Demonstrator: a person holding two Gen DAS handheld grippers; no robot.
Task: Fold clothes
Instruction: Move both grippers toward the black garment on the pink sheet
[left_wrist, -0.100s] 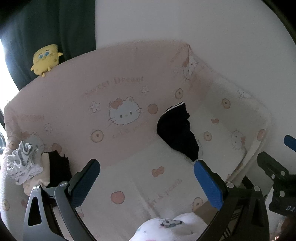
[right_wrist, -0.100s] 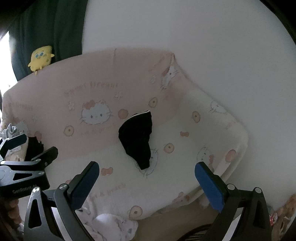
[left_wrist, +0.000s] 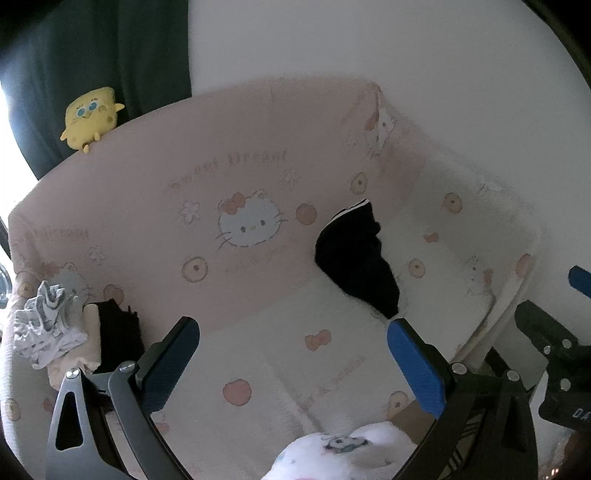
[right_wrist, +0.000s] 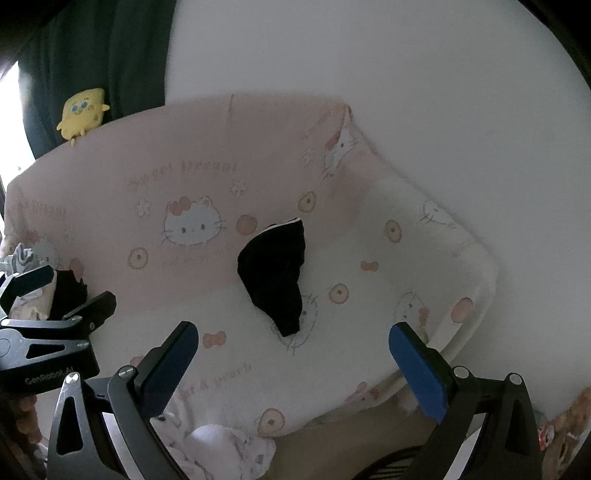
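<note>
While both tools hang with their blue pads spread wide and nothing between them, the left tool (left_wrist: 293, 354) and the right tool (right_wrist: 293, 356) face a sofa (right_wrist: 207, 177), where a black garment (right_wrist: 277, 273) lies crumpled straight ahead of the right tool and ahead-right of the left one. Off to the left tool's left sits a pile of clothes (left_wrist: 48, 328), partly rumpled, and a white printed garment (left_wrist: 343, 454) lies just under its fingers, so I judge the folding barely begun, with most pieces left.

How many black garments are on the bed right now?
2. One black garment lies mid-bed by the pink headboard; a second black piece sits at the left edge beside the grey-white crumpled clothes. More may be hidden.
</note>
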